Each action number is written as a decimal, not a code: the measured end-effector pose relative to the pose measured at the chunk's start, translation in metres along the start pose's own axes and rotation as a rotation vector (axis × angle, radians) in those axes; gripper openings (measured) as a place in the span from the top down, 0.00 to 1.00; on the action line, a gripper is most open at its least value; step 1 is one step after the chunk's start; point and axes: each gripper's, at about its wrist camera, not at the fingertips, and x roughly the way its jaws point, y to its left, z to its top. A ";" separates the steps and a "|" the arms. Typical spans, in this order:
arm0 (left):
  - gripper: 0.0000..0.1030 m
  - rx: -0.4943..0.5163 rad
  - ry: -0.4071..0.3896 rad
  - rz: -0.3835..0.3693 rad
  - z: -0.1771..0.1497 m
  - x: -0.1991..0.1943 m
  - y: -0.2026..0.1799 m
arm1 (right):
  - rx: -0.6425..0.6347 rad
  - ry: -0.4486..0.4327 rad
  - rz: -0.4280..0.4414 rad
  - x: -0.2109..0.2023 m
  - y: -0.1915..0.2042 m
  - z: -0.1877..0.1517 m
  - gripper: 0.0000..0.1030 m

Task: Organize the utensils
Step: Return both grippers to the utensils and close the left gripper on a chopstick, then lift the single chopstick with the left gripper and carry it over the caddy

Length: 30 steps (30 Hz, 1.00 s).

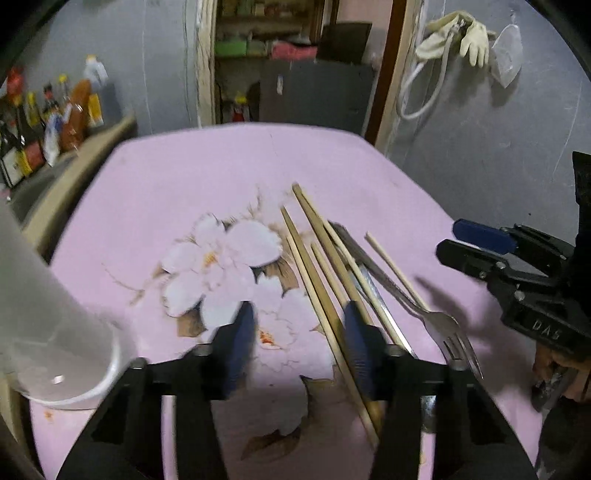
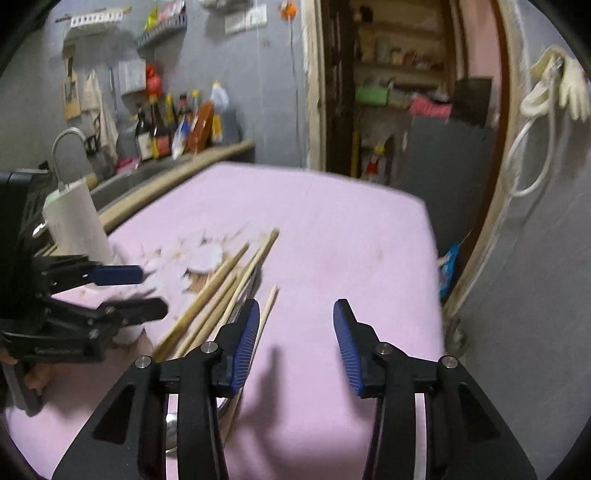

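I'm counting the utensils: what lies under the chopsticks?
Under the chopsticks lie a fork and another metal utensil; its ends are covered, so its type is unclear.

Upper left: sauce bottles point(image 2: 177, 122) lined on a counter point(image 2: 207, 155). Upper right: rubber gloves point(image 1: 458, 35) hung above a white hose point(image 1: 421, 92).
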 end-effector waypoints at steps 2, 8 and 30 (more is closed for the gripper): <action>0.72 0.002 0.022 -0.010 0.000 0.005 0.000 | -0.007 0.026 0.014 0.005 0.001 0.000 0.69; 0.79 0.004 0.050 -0.002 0.002 0.014 0.003 | -0.022 0.099 0.048 0.020 0.005 0.002 0.75; 0.84 -0.001 0.171 0.008 0.028 0.039 -0.002 | -0.008 0.251 0.046 0.064 0.004 0.022 0.74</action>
